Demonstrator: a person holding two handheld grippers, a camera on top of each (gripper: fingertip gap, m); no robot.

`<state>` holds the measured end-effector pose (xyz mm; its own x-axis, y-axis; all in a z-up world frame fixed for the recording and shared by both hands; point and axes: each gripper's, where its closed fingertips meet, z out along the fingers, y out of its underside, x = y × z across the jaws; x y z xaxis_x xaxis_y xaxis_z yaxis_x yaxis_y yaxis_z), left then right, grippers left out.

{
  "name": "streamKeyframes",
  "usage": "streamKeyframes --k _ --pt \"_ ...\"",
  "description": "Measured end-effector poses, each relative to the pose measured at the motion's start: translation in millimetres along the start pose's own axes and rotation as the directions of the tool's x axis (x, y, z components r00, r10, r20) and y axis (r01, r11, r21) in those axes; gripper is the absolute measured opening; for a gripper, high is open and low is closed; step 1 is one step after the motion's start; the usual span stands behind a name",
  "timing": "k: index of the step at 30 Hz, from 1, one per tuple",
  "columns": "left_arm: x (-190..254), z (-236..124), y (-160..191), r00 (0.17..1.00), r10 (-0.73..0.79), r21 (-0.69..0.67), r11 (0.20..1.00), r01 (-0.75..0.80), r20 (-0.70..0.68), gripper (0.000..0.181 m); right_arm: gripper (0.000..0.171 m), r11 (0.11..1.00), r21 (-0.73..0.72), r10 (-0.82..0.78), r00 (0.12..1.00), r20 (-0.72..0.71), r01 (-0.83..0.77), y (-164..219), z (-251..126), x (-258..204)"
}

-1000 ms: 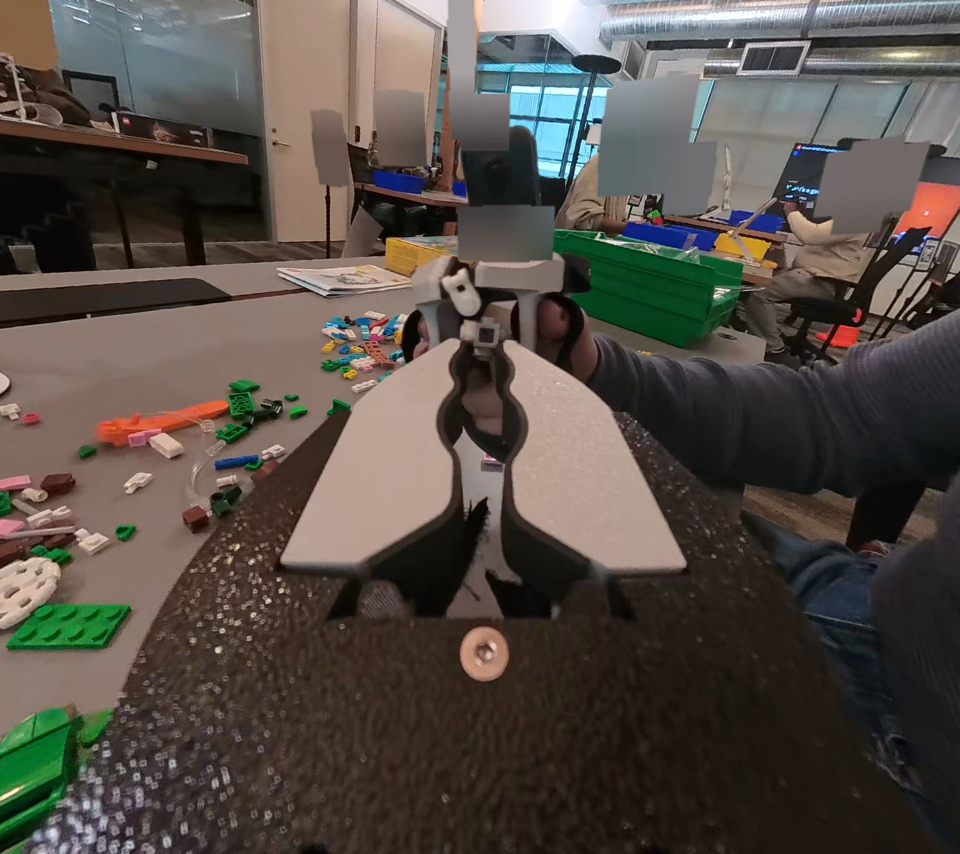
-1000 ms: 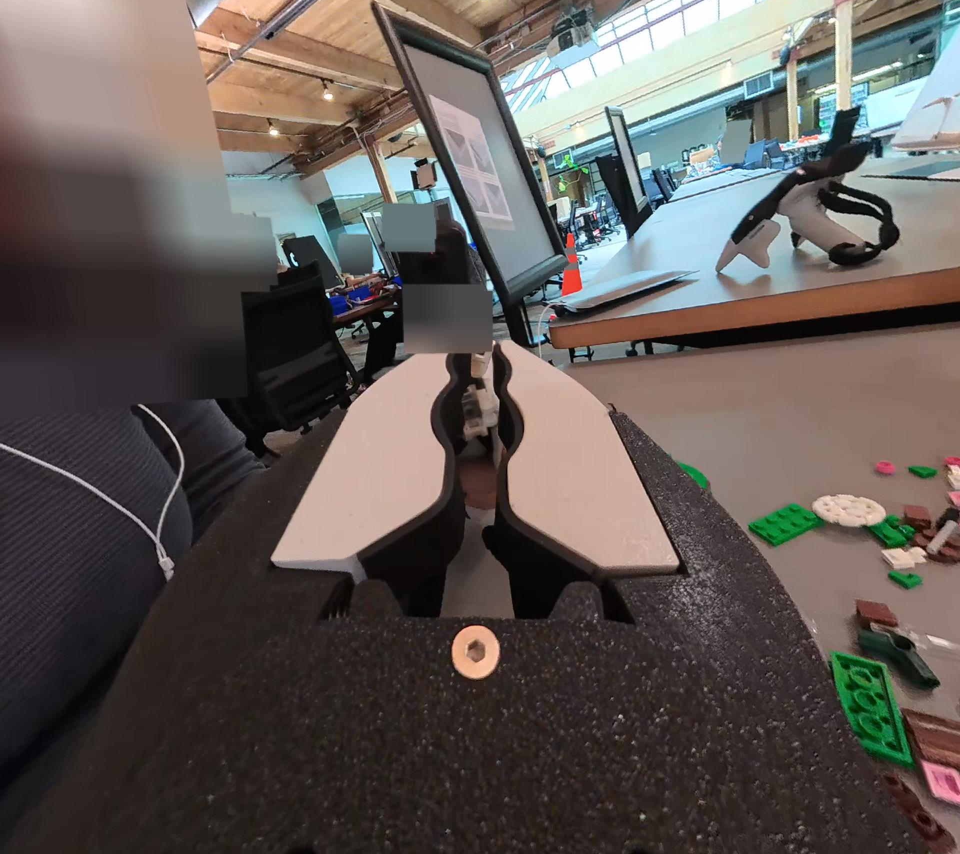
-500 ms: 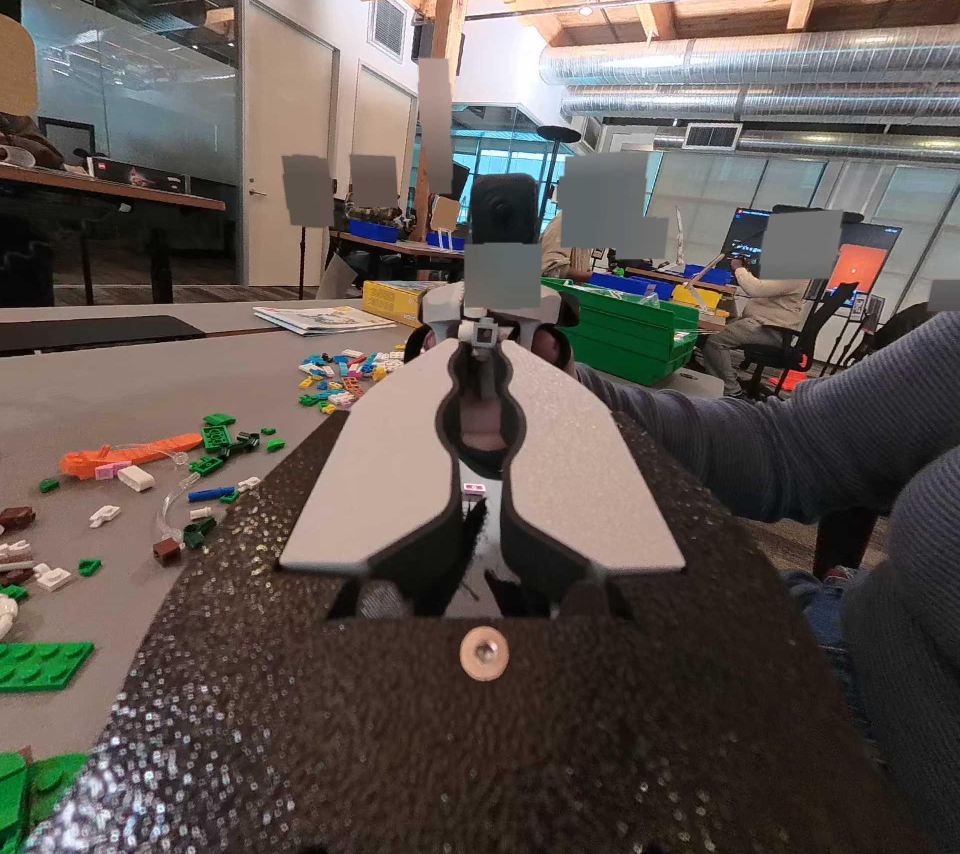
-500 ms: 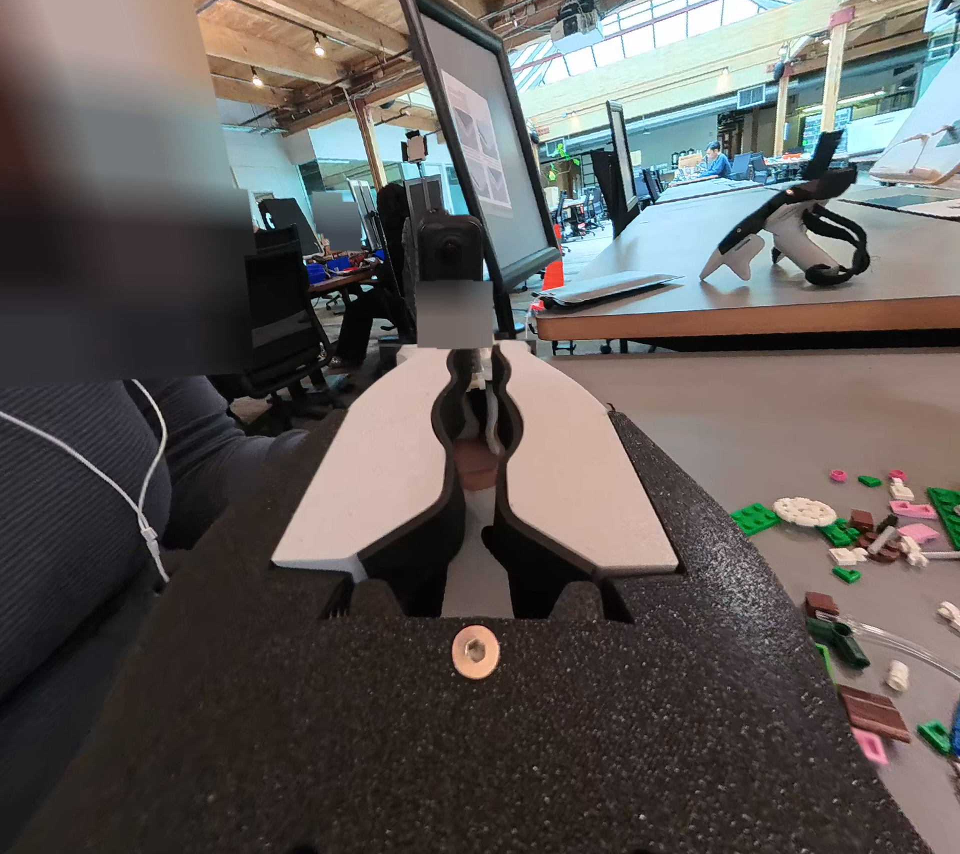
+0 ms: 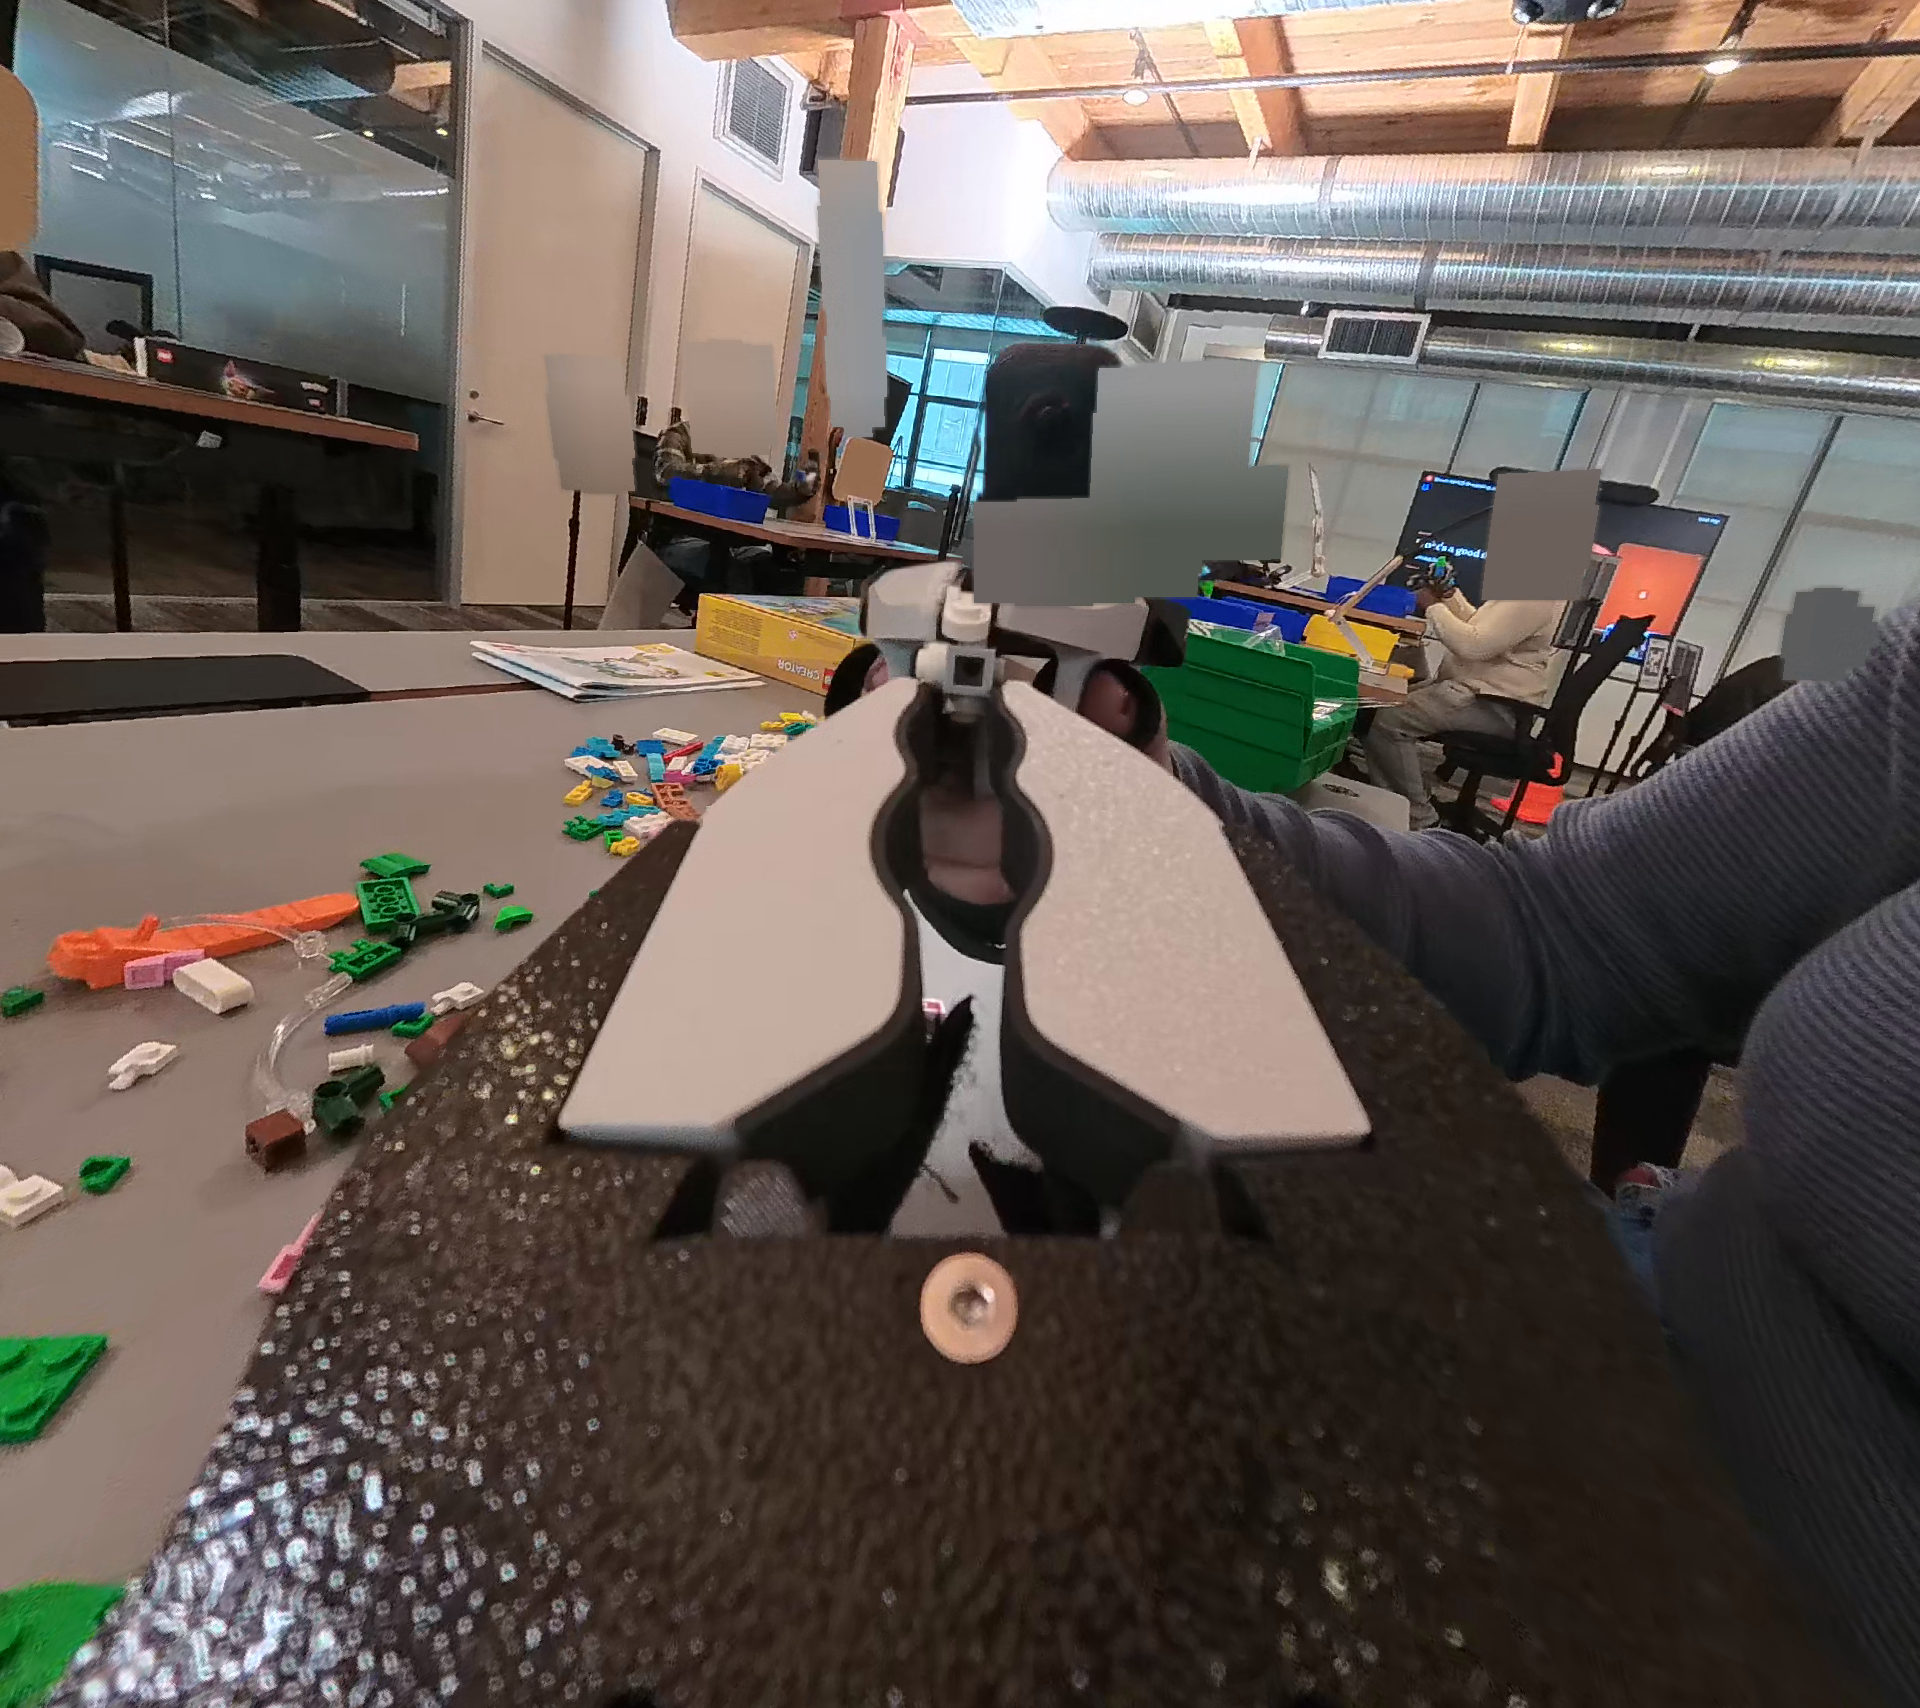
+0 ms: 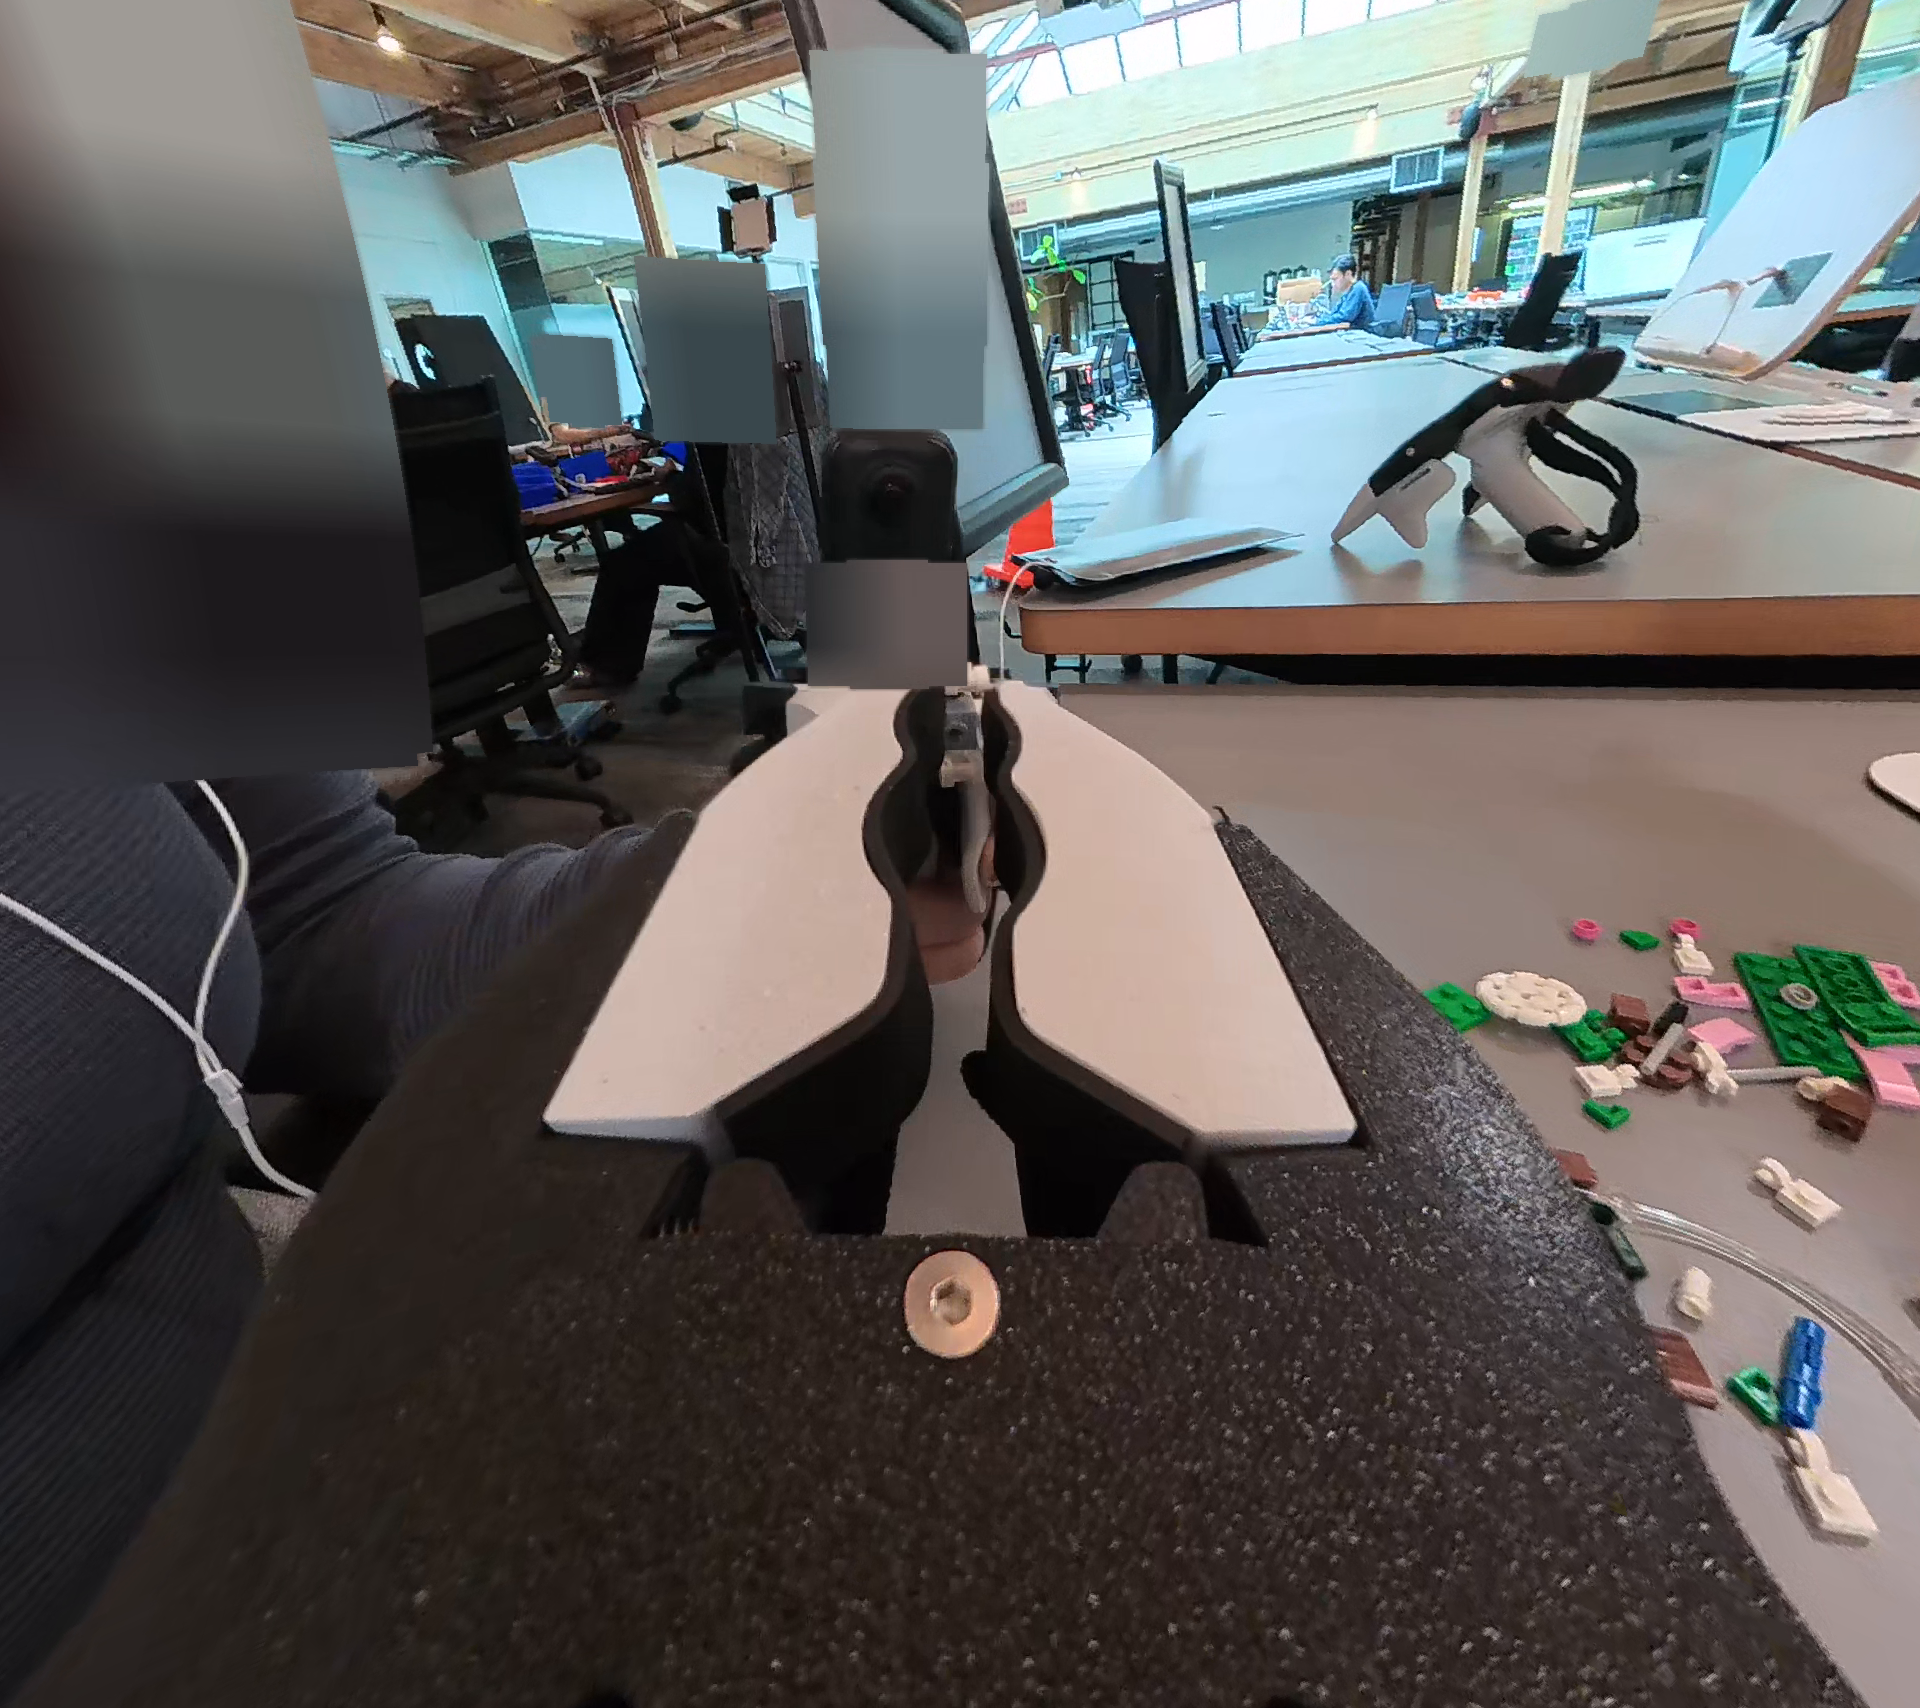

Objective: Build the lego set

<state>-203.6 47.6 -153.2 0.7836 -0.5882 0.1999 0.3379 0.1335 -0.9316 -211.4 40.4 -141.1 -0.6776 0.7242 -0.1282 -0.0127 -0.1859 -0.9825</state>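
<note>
My left gripper (image 5: pixel 961 702) is shut on a small grey lego piece (image 5: pixel 967 671) with a square hole, held in the air above the grey table (image 5: pixel 260 785). My right gripper (image 5: pixel 982 632) faces it tip to tip, with a small white piece (image 5: pixel 967 616) at the meeting point. In the right wrist view my right gripper (image 6: pixel 961 708) is shut on a thin grey lego piece (image 6: pixel 971 827), with a white bit (image 6: pixel 982 676) at the tips. The left gripper's camera (image 6: pixel 888 495) shows just beyond. Which piece is joined to which is hidden by the fingers.
Loose lego pieces lie on the table: an orange piece (image 5: pixel 208 936), green bits (image 5: pixel 390 900), green plates (image 6: pixel 1829 1004), a white round plate (image 6: pixel 1530 996). A booklet (image 5: pixel 613 666), a yellow box (image 5: pixel 779 640) and green bins (image 5: pixel 1247 723) stand beyond. A person's sleeve (image 5: pixel 1507 910) is at the right. Both grippers' tips are close together, under 4 cm apart.
Both grippers have risen and tilted upward, staying shut. The white piece, earlier left of my left gripper's tips, now sits directly above the grey piece.
</note>
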Motion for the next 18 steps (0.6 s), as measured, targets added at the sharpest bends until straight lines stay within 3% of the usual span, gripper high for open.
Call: streamKeyframes --k 18 --pt "4.1 1.0 -4.1 0.999 -0.026 0.072 0.997 0.029 -0.047 0.009 0.002 0.982 -0.143 -0.138 0.988 -0.075 0.126 -1.9 0.5 -2.8"
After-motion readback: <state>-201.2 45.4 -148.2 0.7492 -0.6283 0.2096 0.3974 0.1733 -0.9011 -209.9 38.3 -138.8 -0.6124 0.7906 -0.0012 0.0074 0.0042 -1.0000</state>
